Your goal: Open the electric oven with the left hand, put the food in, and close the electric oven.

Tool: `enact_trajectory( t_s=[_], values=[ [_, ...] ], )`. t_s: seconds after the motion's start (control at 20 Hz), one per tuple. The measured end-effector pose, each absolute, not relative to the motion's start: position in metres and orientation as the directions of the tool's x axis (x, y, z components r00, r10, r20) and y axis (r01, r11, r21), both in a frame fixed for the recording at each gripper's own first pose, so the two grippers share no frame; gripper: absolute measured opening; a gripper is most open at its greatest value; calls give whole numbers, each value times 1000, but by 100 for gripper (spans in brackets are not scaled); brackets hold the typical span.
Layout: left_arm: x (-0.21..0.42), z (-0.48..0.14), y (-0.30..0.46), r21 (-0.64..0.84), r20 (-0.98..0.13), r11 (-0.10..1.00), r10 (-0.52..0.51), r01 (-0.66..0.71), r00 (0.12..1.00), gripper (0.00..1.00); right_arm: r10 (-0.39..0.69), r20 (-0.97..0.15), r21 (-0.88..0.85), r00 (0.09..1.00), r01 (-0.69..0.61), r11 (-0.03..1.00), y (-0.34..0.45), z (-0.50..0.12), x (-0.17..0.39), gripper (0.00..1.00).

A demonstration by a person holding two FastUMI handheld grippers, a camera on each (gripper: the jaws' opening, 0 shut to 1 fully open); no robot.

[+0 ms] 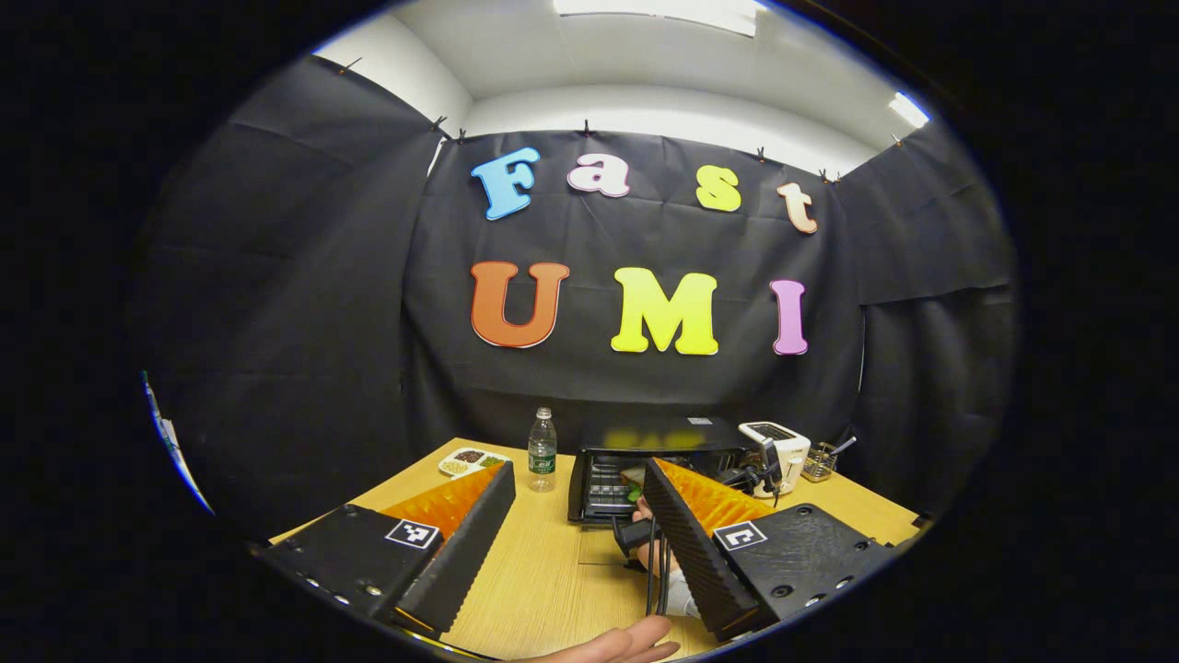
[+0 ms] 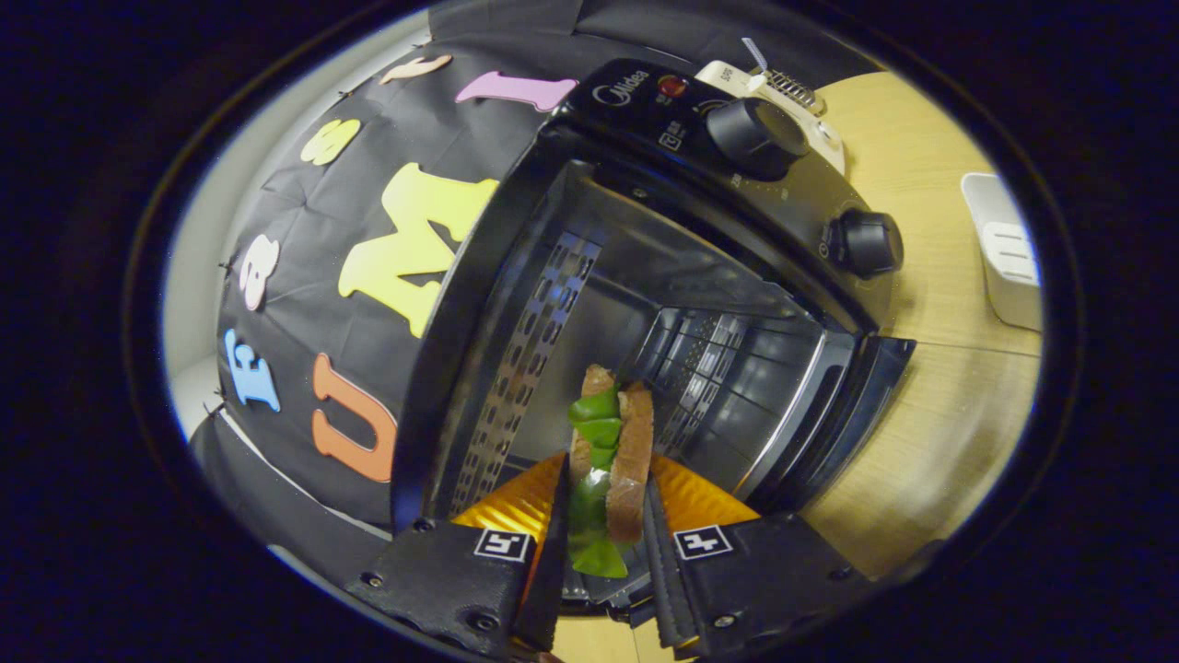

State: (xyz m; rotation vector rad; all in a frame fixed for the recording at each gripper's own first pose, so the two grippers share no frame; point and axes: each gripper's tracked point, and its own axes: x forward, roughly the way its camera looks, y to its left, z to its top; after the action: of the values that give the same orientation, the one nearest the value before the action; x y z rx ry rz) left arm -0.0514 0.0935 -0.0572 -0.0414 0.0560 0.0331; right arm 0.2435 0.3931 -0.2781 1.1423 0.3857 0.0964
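Observation:
The black electric oven (image 1: pixel 645 440) stands at the back of the wooden table (image 1: pixel 553 571), its door (image 1: pixel 601 493) folded down and open. My left gripper (image 1: pixel 578 470) hovers open above the table, well short of the oven, with nothing between its fingers. In the right gripper view, my right gripper (image 2: pixel 606 479) is shut on a sandwich (image 2: pixel 632 442) of brown bread and green lettuce, held on edge. It sits just in front of the open oven (image 2: pixel 645 304) cavity, over the lowered door (image 2: pixel 783 396). That view is tilted.
A water bottle (image 1: pixel 542 449) and a white plate of food (image 1: pixel 470 460) stand left of the oven. A white toaster (image 1: pixel 778 451) and a small utensil holder (image 1: pixel 818 460) stand to its right. A hand (image 1: pixel 617 645) shows at the table's near edge. Two knobs (image 2: pixel 755 129) sit on the oven's panel.

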Motion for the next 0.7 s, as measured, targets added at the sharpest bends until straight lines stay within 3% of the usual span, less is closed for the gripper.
enact_trajectory(
  t_s=[0.05,0.1,0.15,0.2,0.25,0.3,0.35,0.4,0.45,0.7],
  values=[
    [-52,-59,92,-36,-60,999,26,-28,998,93,261,-254,897,931,125,425,392,-280,246,43],
    [-51,-62,91,-31,-66,999,22,-24,998,93,259,-252,895,932,123,428,391,-282,248,35],
    [-51,-63,89,-25,-73,999,19,-21,997,93,255,-256,894,932,128,428,391,-285,248,44],
    [-50,-64,89,-22,-73,1000,18,-20,997,93,257,-266,894,929,138,426,392,-288,246,45],
    [-51,-65,88,-24,-75,1000,17,-19,997,93,259,-270,894,927,141,426,393,-290,246,37],
    [-51,-67,87,-28,-78,1000,13,-15,997,93,258,-271,889,927,138,437,394,-290,246,48],
    [-50,-70,86,-32,-82,999,12,-14,997,93,256,-276,880,926,137,454,393,-291,245,39],
    [-50,-71,88,-35,-86,999,14,-17,996,93,260,-281,871,924,131,474,394,-290,245,39],
    [-50,-71,90,-38,-89,999,24,-27,996,93,262,-292,856,920,129,501,395,-290,244,52],
    [-52,-78,88,-50,-110,998,24,-30,994,93,252,-328,749,910,88,657,400,-294,241,70]
  ],
)
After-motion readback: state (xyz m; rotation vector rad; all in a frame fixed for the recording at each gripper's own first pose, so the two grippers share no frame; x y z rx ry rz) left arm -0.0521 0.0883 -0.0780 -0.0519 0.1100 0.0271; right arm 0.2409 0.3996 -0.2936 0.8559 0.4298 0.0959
